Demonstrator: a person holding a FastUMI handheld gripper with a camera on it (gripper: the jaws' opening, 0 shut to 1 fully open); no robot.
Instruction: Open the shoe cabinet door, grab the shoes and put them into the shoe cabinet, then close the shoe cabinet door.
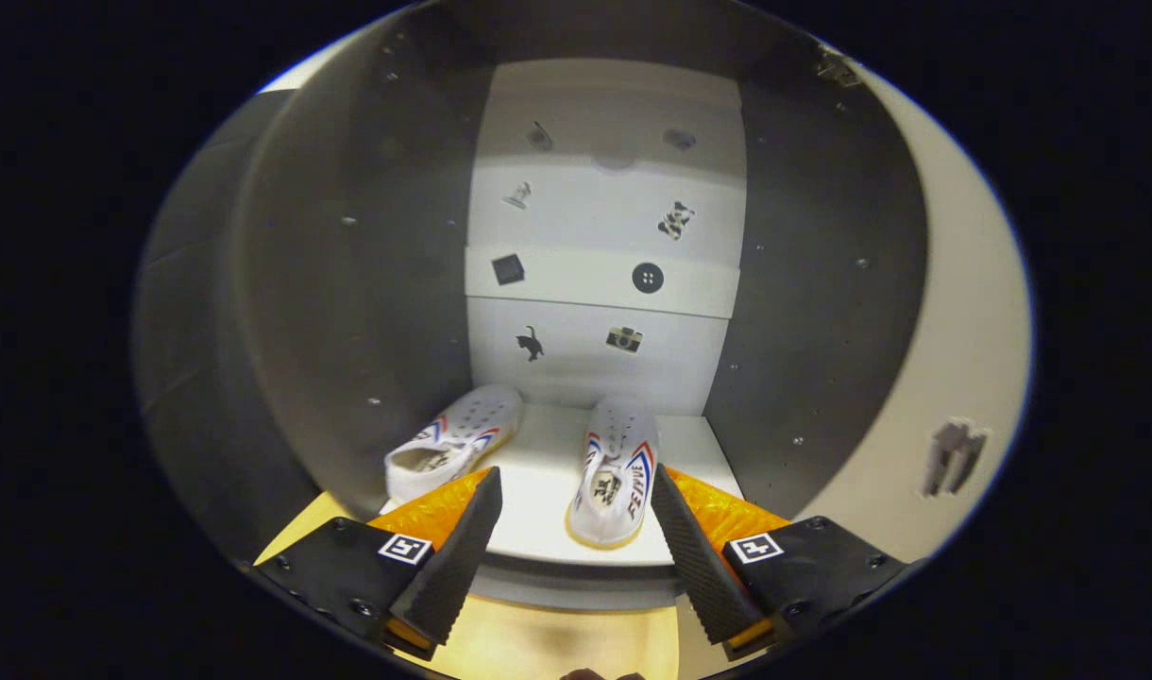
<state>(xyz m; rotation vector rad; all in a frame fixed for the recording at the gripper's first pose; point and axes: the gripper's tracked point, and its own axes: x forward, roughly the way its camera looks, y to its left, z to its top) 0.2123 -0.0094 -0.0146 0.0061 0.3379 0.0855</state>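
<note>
The shoe cabinet [368, 283] stands open in front of me, with dark side walls and a white back panel [600, 283] bearing small stickers. Two white perforated shoes with red and blue stripes rest on its white bottom shelf [538, 529]. The left shoe [453, 439] lies angled against the left wall. The right shoe [616, 482] points straight in, its heel near the shelf's front edge. My gripper [576, 482] is open, its fingers spread wide just outside the shelf, with the right shoe's heel between the fingertips but untouched.
The cabinet door [963, 359] hangs open to the right, pale, with a dark handle [954, 453]. A pale wooden floor [557, 647] lies below the shelf edge. A dark surface borders the cabinet on the left.
</note>
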